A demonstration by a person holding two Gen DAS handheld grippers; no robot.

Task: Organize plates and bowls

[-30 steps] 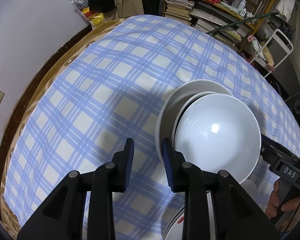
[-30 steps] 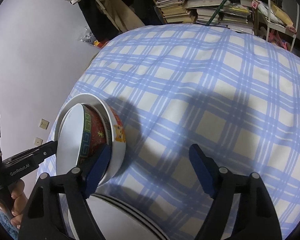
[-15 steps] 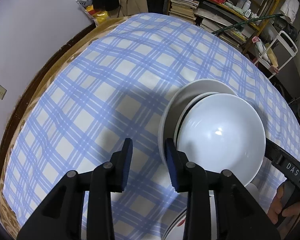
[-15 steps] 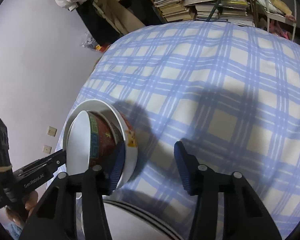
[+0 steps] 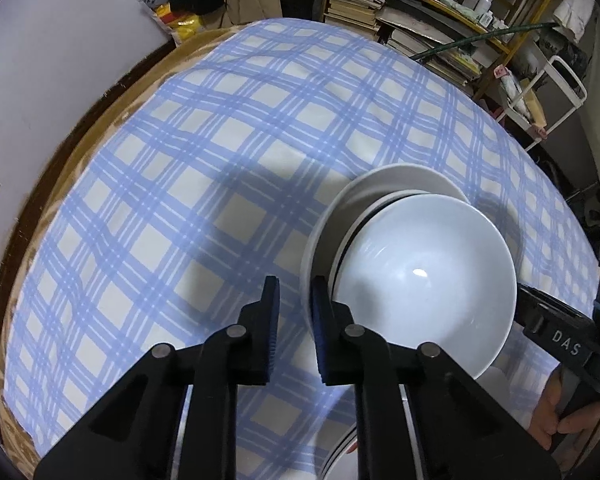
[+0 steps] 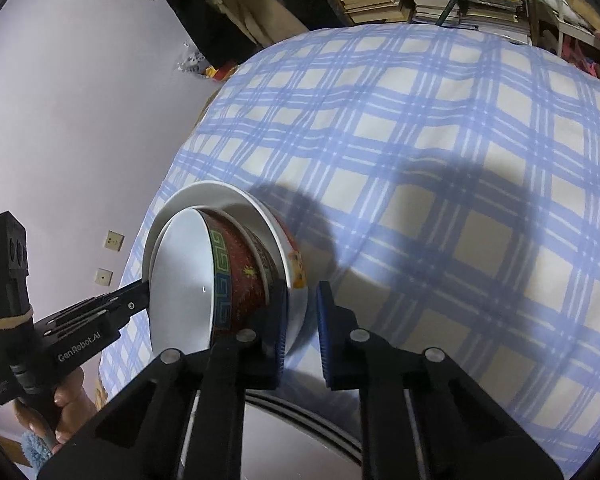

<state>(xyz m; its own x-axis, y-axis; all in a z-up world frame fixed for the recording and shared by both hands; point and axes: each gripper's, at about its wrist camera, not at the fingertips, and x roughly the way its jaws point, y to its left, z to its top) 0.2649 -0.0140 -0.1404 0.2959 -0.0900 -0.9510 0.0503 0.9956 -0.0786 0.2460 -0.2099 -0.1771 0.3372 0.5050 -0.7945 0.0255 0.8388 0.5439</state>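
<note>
A nest of bowls is held up over the checked tablecloth. The top bowl [image 5: 424, 284] is white inside, with a red patterned outside [image 6: 240, 276]. It sits in a larger white outer bowl [image 5: 384, 184] with a cat picture on its side [image 6: 296, 268]. My left gripper [image 5: 294, 312] is shut on the outer bowl's near rim. My right gripper [image 6: 302, 320] is shut on the outer bowl's rim from the opposite side. White plates [image 6: 292, 444] lie under the grippers at the near edge.
The round table [image 5: 112, 100] has a blue and white checked cloth [image 6: 440, 184]. Bookshelves [image 5: 440, 20] and a white cart [image 5: 556, 92] stand beyond the far edge. A lilac wall [image 6: 80, 100] is at the left.
My right gripper's jaws have closed from wide open onto the outer bowl's rim. My left gripper's gap has narrowed slightly. The bowls have risen a little with both grippers.
</note>
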